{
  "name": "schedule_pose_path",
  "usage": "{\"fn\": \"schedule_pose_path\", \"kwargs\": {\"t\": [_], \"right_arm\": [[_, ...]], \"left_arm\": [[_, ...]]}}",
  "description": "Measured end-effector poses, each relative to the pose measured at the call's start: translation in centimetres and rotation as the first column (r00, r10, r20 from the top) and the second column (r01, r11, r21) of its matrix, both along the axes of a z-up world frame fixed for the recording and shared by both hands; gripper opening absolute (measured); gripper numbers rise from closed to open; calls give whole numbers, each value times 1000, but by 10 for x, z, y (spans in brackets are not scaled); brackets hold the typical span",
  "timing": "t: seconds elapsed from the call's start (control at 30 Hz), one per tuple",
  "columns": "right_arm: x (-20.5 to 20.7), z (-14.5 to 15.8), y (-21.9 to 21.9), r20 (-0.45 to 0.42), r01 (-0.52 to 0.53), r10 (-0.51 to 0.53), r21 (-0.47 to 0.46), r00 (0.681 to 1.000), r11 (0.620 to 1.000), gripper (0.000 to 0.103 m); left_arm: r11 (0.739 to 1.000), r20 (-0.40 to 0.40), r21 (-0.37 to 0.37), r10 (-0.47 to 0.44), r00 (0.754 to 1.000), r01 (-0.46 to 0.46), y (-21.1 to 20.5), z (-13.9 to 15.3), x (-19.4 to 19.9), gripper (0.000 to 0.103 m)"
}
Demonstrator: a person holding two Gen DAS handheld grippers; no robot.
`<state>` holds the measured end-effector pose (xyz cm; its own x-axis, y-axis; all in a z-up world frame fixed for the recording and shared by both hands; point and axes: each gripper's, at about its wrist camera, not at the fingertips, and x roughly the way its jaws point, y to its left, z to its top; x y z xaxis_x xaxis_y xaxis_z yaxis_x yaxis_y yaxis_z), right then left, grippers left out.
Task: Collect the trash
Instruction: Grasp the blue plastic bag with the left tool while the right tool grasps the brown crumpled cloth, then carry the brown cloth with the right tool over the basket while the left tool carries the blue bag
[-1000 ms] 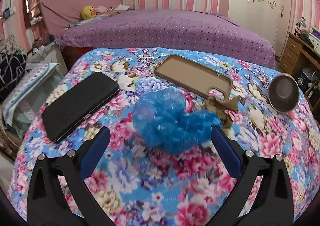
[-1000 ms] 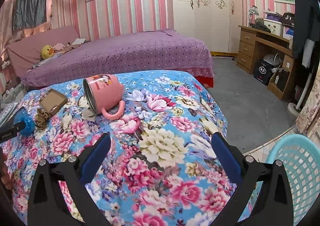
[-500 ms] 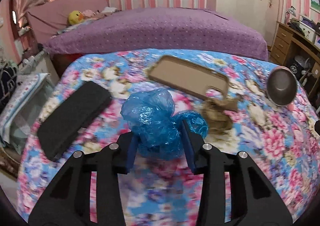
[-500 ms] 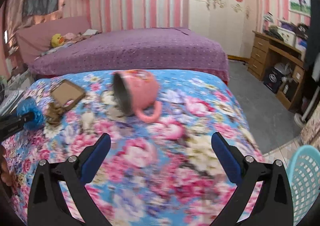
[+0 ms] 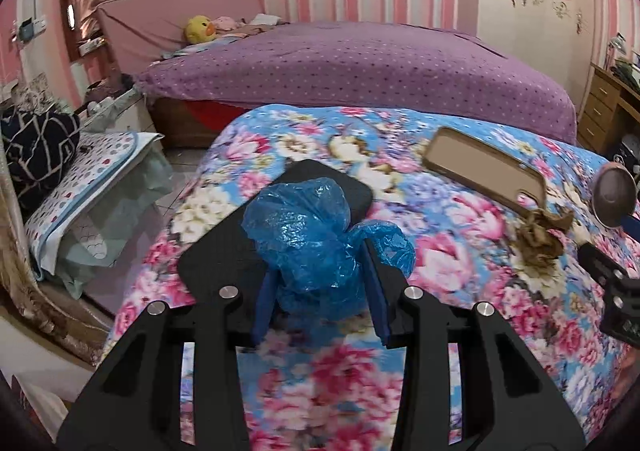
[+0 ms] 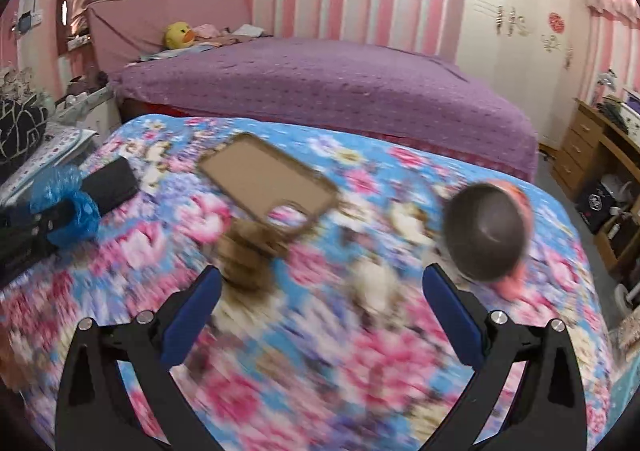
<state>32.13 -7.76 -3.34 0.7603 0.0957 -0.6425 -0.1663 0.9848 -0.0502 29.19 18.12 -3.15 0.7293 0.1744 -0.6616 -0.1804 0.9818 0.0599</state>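
Left gripper point(image 5: 320, 283) lifted blue bag point(image 5: 312, 235); table edge near.

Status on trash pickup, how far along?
Done: nothing visibly binned yet. In hand: left gripper is shut on the blue plastic bag. Left: the crumpled brown paper lies on the floral cloth near the phone case; right gripper is open, unloaded.

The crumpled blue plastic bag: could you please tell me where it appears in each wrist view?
Left wrist view: the blue plastic bag sits at centre, clamped in the left gripper.
Right wrist view: the bag is at the far left edge, above the floral cloth.
Shared landmark: the tan phone case, lying on the cloth to the bag's right.
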Motion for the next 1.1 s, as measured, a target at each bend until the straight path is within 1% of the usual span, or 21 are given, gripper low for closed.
{"fn": "schedule_pose_path", "kwargs": {"t": [0.1, 0.23, 0.27, 0.3, 0.33, 0.37, 0.4, 0.47, 0.5, 0.63, 0.73, 0.9, 1.0, 1.1], "right_arm": [[13, -2, 17, -17, -15, 16, 24, 1000, 1000, 98], [23, -12, 37, -51, -40, 40, 0, 998, 999, 97], [23, -15, 39, -54, -45, 44, -9, 998, 999, 92], [23, -18, 43, -64, -57, 56, -24, 996, 998, 82], [24, -20, 45, -76, -75, 73, -27, 994, 997, 75], [25, -21, 45, -82, -87, 84, -25, 993, 996, 63], [25, -21, 46, -85, -93, 91, -23, 992, 995, 55], [23, -20, 45, -81, -112, 112, 6, 990, 994, 50], [21, -19, 43, -76, -117, 117, 15, 990, 993, 49], [6, -10, 34, -28, -119, 118, -1, 993, 993, 49], [-7, -2, 19, -2, -107, 107, 7, 994, 994, 49], [-33, 12, -16, 27, -78, 78, 24, 997, 997, 49], [-51, 19, -40, 41, -57, 56, 32, 998, 998, 49], [-69, 25, -67, 55, -33, 31, 35, 998, 999, 49]], "left_arm": [[1000, -12, -14, 11, 1000, -12, 8, -3, 0, 38], [1000, -8, -20, 17, 1000, -18, 13, -3, 0, 38], [1000, -7, -22, 19, 1000, -19, 13, -2, 0, 38], [999, -8, -23, 22, 1000, -22, 14, -2, 0, 38], [999, -9, -24, 24, 1000, -24, 14, -1, 0, 38], [999, -9, -24, 27, 1000, -27, 14, 0, 0, 38], [999, -8, -23, 28, 1000, -28, 13, 0, -1, 38], [999, -8, -20, 26, 1000, -27, 11, 2, -3, 38], [1000, -7, -15, 24, 1000, -24, 9, 3, -4, 38], [1000, 0, -13, 14, 1000, -14, 1, 7, -11, 38], [1000, 11, -16, 2, 1000, -2, -9, 12, -20, 38], [1000, 12, -19, -19, 1000, 19, -28, 14, -35, 38], [999, 23, -29, -41, 999, 42, -45, 17, -46, 38], [997, 36, -20, -70, 997, 71, -67, 21, -58, 38]]}}
